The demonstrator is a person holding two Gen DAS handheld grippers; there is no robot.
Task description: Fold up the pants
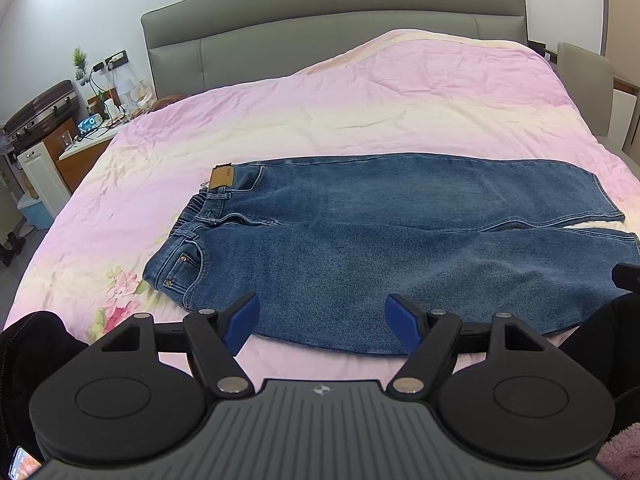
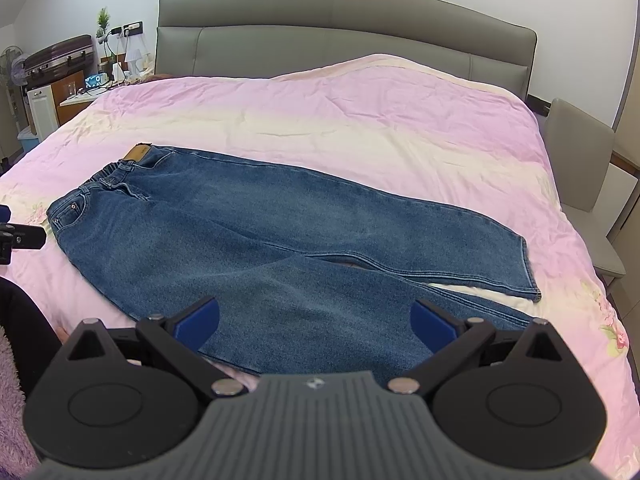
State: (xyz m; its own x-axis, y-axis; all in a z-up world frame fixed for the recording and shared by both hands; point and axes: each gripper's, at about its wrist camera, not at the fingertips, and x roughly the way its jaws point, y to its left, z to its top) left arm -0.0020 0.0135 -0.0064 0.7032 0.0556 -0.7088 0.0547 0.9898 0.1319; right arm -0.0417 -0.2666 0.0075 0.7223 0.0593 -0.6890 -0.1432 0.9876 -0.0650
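Blue jeans (image 1: 360,240) lie flat across the pink bed cover, waistband to the left, both legs stretching right and slightly apart at the hems. They also show in the right wrist view (image 2: 280,248). My left gripper (image 1: 322,320) is open and empty, hovering over the near edge of the near leg, close to the hip. My right gripper (image 2: 316,322) is open and empty, above the near leg further toward the hem. The right gripper's edge (image 1: 626,276) shows in the left wrist view, and the left gripper's edge (image 2: 20,236) shows in the right wrist view.
The bed (image 1: 360,112) has a grey headboard (image 1: 332,36). A cluttered nightstand (image 1: 92,128) and a suitcase (image 1: 40,108) stand at the left. A grey chair (image 2: 584,168) stands to the right of the bed.
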